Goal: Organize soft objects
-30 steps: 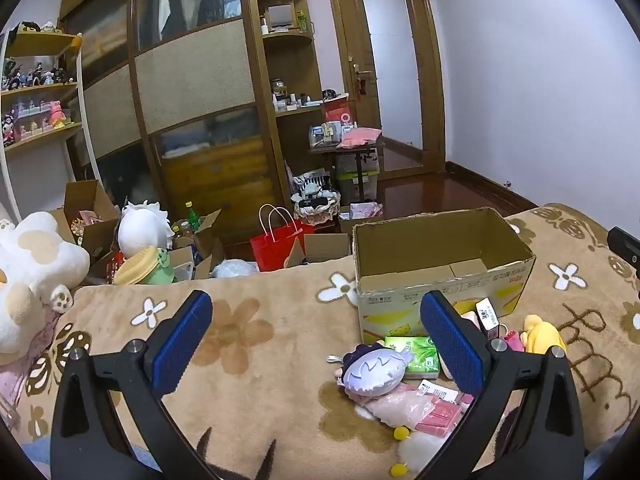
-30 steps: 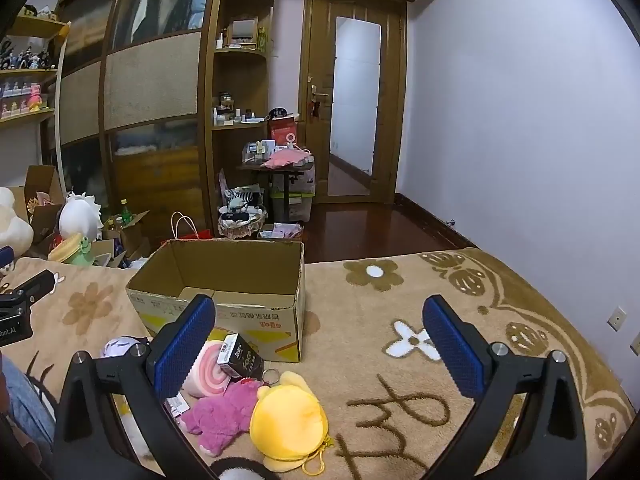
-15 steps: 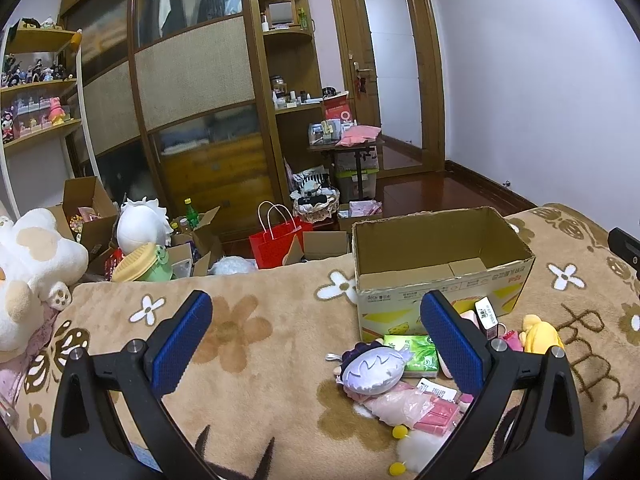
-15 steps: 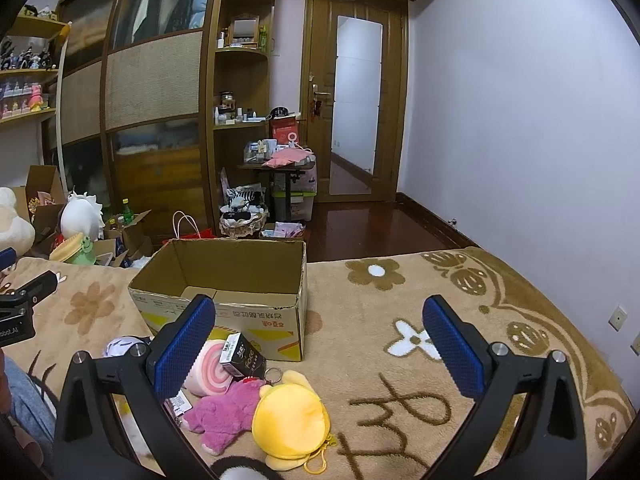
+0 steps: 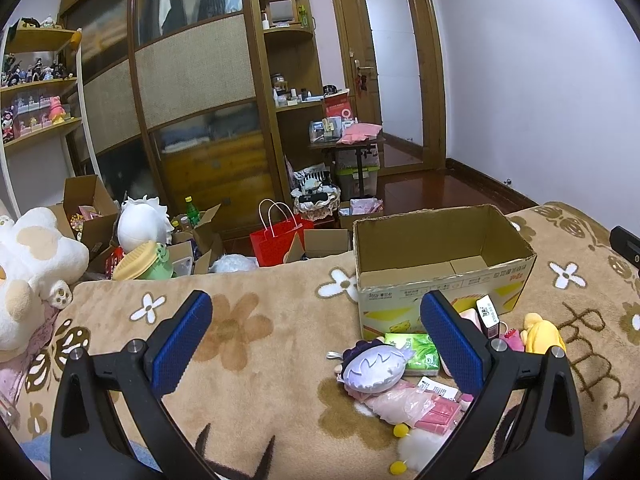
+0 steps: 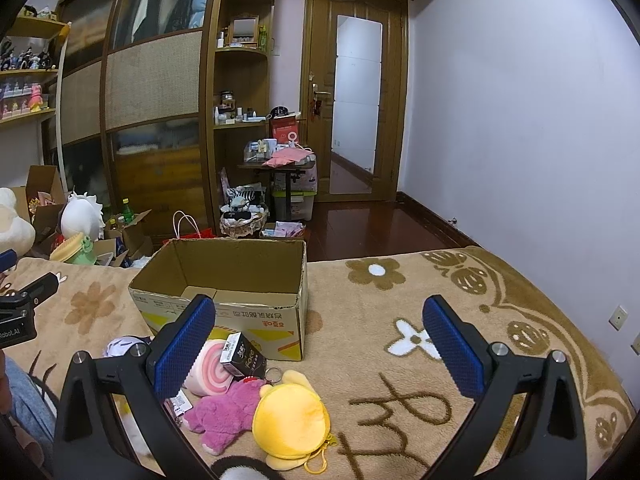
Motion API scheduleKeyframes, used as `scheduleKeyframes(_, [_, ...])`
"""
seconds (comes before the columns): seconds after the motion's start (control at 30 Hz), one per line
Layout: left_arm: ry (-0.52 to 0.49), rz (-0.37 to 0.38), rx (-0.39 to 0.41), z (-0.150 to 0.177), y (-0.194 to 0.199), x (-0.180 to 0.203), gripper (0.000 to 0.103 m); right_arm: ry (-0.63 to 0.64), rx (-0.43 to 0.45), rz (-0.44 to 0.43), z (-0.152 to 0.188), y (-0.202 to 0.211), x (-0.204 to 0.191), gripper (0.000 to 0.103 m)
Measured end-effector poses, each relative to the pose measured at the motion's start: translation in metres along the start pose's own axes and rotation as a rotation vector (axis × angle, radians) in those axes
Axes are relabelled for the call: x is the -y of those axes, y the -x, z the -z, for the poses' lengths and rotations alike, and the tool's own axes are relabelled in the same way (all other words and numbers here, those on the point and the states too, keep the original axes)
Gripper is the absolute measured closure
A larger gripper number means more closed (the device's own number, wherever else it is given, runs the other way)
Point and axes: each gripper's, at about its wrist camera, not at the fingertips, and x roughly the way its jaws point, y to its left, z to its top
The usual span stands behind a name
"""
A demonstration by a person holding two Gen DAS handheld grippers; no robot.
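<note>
Both tools are held wide apart w/ nothing between the blue pads: left gripper [image 5: 314, 334] and right gripper [image 6: 320, 340], each above a tan flowered blanket [image 6: 400, 304]. Nearest the right one, a yellow plush [image 6: 290, 420] is seen touching a pink-purple plush [image 6: 224, 408]; just behind them lie a pink swirl cushion [image 6: 210, 368] and a black packet [image 6: 242, 356] leaning on it. In the left view a white-purple plush [image 5: 374, 366] is seen just beside the right pad, resting on a pale pink bag [image 5: 404, 400], w/ a green tissue pack [image 5: 414, 350] touching it behind. Beyond the pile, an open cardboard box [image 5: 444, 256] stands upright on the blanket, apparently empty inside, toys touching or just beside its front wall. Further off, past the bed edge: red gift bag [image 5: 280, 240], white round plush [image 5: 142, 224], wardrobe [image 5: 192, 92] and door [image 6: 354, 108] at the far wall
</note>
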Motion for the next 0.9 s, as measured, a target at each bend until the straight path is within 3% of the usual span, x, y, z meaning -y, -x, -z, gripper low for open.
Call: scheduleKeyframes(0.9, [-0.001, 0.0, -0.002, 0.0041, -0.0015, -0.0026, 0.0, 0.003, -0.001, 0.001, 0.0008, 0.0019, -0.0003, 0.0])
